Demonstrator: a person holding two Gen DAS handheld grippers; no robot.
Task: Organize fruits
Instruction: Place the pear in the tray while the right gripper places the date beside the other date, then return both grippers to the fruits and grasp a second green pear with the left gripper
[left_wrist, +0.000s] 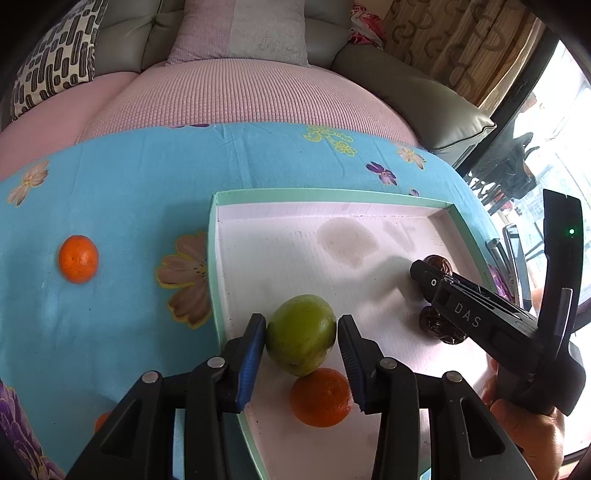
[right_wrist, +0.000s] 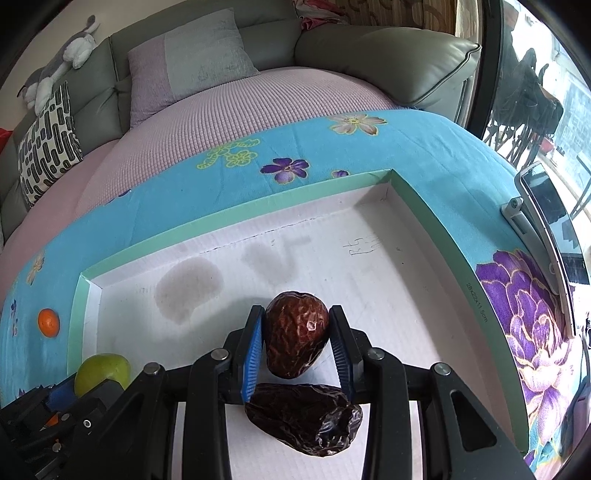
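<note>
Blue pads of the left gripper (left_wrist: 301, 334) sit nearest my lens, pressed on either side of a green fruit (left_wrist: 301, 334) that rests low in the tray (left_wrist: 332, 194), just inside its left wall. Right below it, touching or nearly so, lies an orange (left_wrist: 320, 397) already on the tray floor. Those jaws look closed on the green fruit; both pads meet its skin.

On the other side, the right gripper (right_wrist: 296, 339) is clamped on a wrinkled red date (right_wrist: 296, 338), pads tight on both flanks, above the tray floor near its middle. A darker date (right_wrist: 304, 419) lies just under that gripper on the floor. From the left view I see the right gripper reaching in over the tray's right half, with a hand (left_wrist: 524, 417) behind it.

So I judge this as the placing step: both fruits are inside the tray and grouped by kind, green fruit with the orange, date with date. Whether either held fruit is fully down on the floor I cannot tell.

Next I would part each pair of jaws gently and lift straight back, so the round fruit does not roll. One small orange (left_wrist: 78, 259) is out on the blue cloth (left_wrist: 129, 192), well left of the tray; another orange shape peeks beside my left finger (left_wrist: 101, 421), mostly hidden. Those call for the left gripper afterwards.
</note>
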